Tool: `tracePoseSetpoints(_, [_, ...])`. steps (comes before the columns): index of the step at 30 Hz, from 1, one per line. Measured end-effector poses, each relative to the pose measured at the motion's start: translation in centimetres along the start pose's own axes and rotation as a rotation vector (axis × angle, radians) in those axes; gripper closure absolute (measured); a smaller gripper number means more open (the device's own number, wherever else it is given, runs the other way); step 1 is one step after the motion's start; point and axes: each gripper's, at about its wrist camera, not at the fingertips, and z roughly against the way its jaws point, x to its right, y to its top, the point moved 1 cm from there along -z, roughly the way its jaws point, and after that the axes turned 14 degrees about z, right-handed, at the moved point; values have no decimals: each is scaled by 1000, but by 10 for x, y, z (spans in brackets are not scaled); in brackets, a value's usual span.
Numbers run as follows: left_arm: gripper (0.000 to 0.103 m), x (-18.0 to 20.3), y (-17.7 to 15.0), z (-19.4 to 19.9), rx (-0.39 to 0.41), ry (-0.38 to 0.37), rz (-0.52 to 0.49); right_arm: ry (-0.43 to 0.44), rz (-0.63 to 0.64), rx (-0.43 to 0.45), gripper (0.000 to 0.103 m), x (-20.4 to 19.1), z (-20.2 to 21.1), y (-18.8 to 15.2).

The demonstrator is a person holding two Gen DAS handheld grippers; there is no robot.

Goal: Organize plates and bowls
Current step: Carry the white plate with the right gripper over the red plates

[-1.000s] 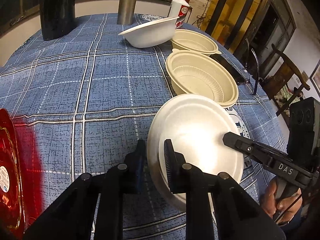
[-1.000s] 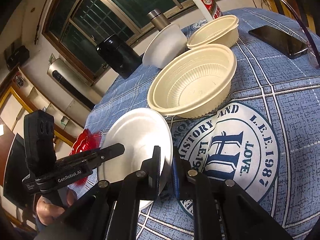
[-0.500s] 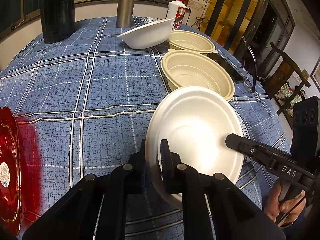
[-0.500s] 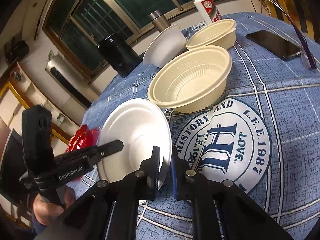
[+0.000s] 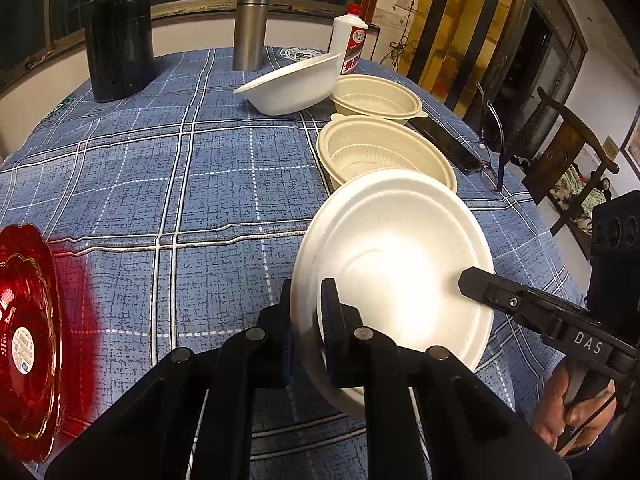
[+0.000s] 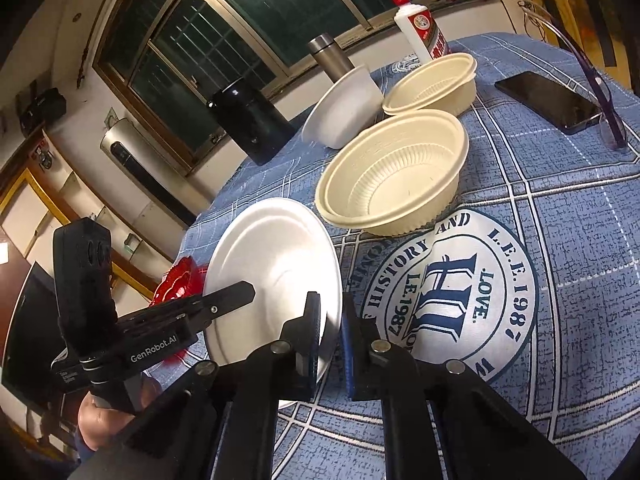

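Note:
A white foam plate [image 5: 400,264] is held tilted above the blue checked tablecloth [image 5: 180,184]. My left gripper [image 5: 306,316] is shut on its near left rim. My right gripper [image 6: 331,330] is shut on the opposite rim of the plate [image 6: 272,264]. Beyond the plate stands a large cream bowl [image 5: 384,152], then a smaller cream bowl [image 5: 376,98] with a white bowl [image 5: 292,82] leaning on it. The same bowls show in the right wrist view: large [image 6: 396,172], small [image 6: 436,82], white [image 6: 344,108]. A red glass dish [image 5: 24,320] lies at the left.
A black jar [image 5: 118,42], a steel flask [image 5: 250,28] and a white bottle [image 5: 352,44] stand at the far edge. A phone [image 6: 548,100] and glasses [image 6: 600,96] lie right of the bowls. A printed round emblem [image 6: 452,300] marks the cloth.
The plate has risen off the cloth and moved toward the large cream bowl, held by both grippers. The left gripper's fingers closed tighter on the rim.

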Motion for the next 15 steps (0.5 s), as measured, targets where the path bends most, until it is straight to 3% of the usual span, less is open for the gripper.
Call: tracePoseSetpoints(15, [93,-3,2,15,29,-1,-2,16,19,16,94,-11,6,5])
